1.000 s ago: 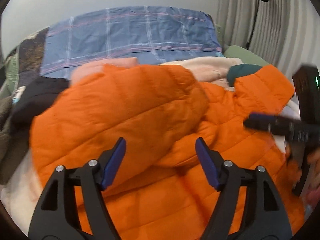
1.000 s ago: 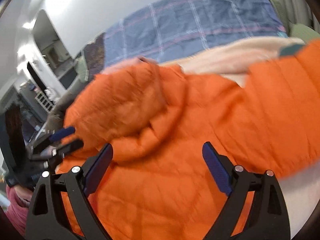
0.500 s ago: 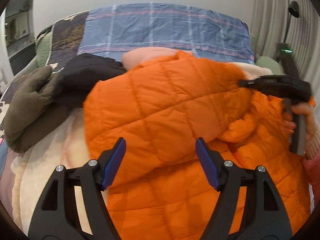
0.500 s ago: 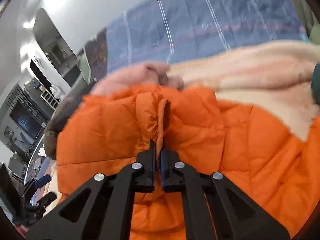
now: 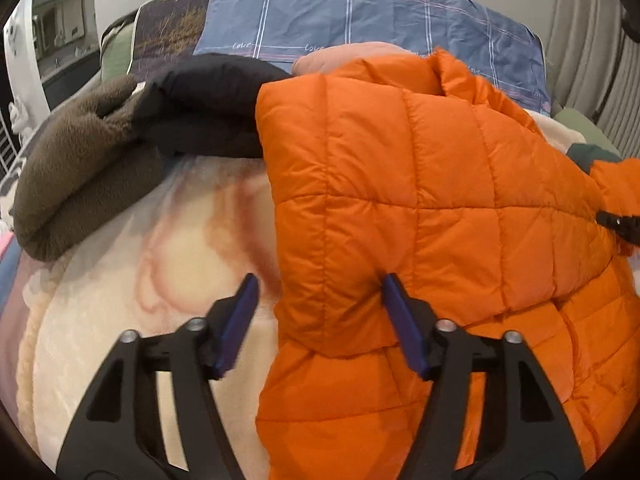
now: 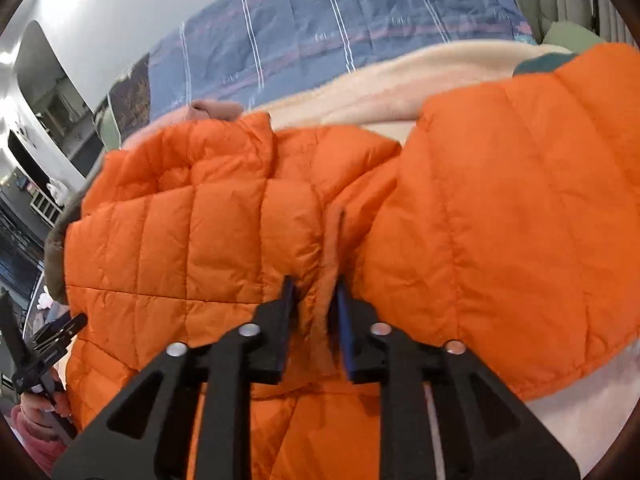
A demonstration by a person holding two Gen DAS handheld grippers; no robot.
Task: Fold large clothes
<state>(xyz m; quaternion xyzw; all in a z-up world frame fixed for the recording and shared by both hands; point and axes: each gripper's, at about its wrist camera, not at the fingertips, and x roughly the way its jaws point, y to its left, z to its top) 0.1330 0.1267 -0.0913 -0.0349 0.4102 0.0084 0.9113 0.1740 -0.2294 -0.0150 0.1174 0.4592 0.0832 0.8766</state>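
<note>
An orange quilted puffer jacket [image 5: 420,216] lies on a cream blanket on a bed, with one panel folded over its body. My left gripper [image 5: 320,316] is open, its jaws straddling the lower left corner of the folded panel without closing on it. My right gripper [image 6: 314,312] is shut on a ridge of the jacket's fabric [image 6: 328,248] near its middle seam. The jacket fills the right wrist view [image 6: 500,240]. The left gripper shows at the left edge of the right wrist view [image 6: 44,344].
A brown fleece garment [image 5: 80,168] and a black garment [image 5: 208,108] lie at the left beside the jacket. A blue plaid duvet [image 5: 360,16] covers the far end of the bed. The cream blanket [image 5: 160,264] is bare at the near left.
My right gripper closed on the jacket's fabric and still holds it. My left gripper moved left to the folded panel's corner, staying open. The panel has been laid over the jacket.
</note>
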